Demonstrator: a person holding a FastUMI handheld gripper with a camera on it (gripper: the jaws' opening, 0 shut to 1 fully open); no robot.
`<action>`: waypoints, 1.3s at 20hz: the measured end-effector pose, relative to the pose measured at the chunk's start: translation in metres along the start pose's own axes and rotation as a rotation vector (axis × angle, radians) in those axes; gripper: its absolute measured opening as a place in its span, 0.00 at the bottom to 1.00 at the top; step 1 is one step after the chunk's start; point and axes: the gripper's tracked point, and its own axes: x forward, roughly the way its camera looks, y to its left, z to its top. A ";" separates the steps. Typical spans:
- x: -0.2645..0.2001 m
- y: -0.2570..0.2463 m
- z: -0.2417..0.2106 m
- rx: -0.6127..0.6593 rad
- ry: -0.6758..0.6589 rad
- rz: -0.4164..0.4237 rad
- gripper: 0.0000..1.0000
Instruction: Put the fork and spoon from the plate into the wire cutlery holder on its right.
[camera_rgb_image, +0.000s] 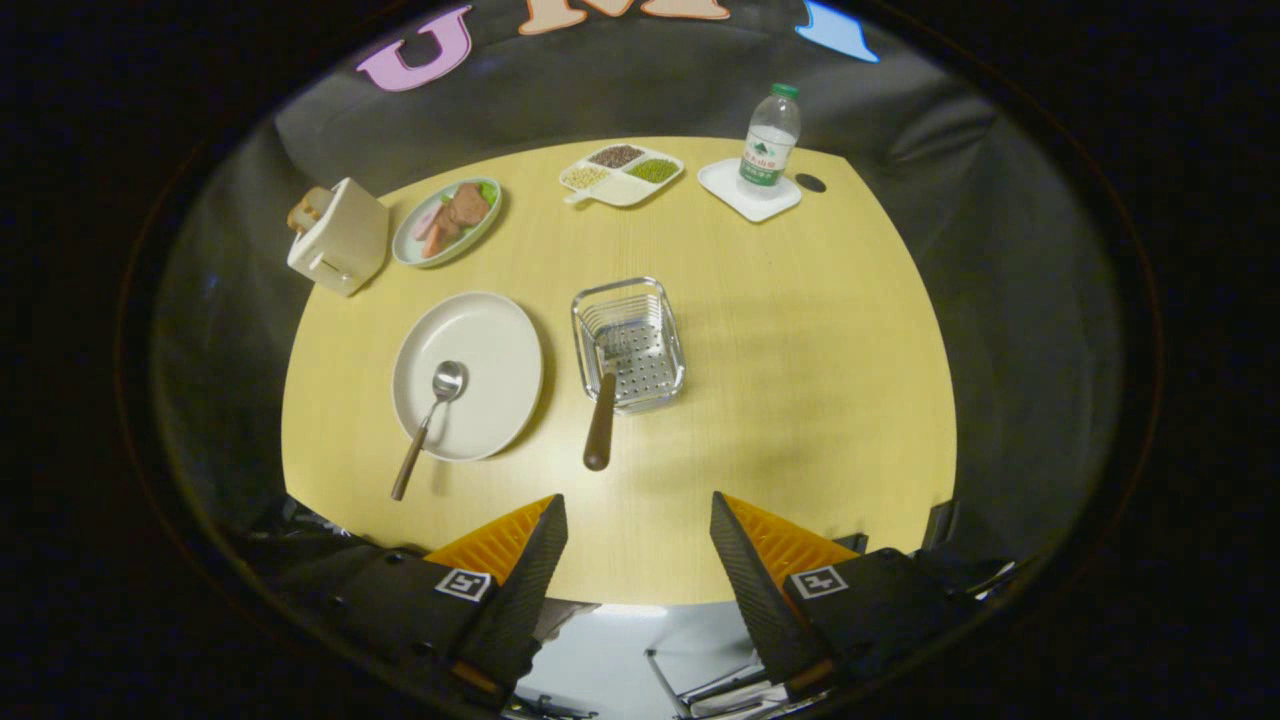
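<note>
With fork (601, 425) already leaning in wire cutlery holder (628, 343), spoon (428, 425) left: lies on plate (467, 375), centre-left of frame, ahead-left of gripper (638, 535). Fingers spread, empty. Handle points lower-left, overhangs rim; approach across it.

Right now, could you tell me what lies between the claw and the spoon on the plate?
In the gripper view, only bare table lies between the open claw and the spoon, whose handle overhangs the plate rim.
</note>
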 end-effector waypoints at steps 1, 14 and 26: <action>-0.005 0.004 0.000 0.003 -0.013 0.007 0.92; -0.013 0.130 -0.016 0.137 -0.116 0.149 0.92; 0.083 0.230 -0.055 0.159 0.038 0.200 0.92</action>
